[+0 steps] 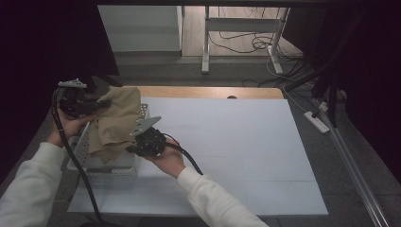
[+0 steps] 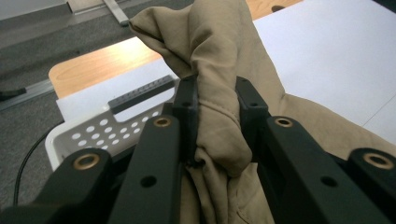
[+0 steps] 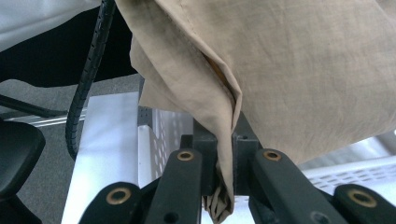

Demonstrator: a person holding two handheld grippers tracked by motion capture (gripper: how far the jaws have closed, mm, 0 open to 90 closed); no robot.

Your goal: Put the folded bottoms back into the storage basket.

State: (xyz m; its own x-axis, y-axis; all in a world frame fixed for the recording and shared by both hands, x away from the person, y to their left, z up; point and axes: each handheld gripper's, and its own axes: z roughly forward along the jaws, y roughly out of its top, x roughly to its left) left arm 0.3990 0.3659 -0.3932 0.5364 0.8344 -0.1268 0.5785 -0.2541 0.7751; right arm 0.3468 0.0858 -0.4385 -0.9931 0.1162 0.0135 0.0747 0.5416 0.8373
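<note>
Item: tan cloth garment, lifted above the white perforated basket at the desk's left edge.
Left gripper: jaws clamped tight on a bunched fold at the garment's top.
Right gripper: jaws pinched shut on a thin hem edge lower down.
Step in hand: judged as drawing the garment out of the basket.
Recommendation: keep both grips firm, raise until the hanging fabric clears the basket rim, then carry it over the white surface.
</note>
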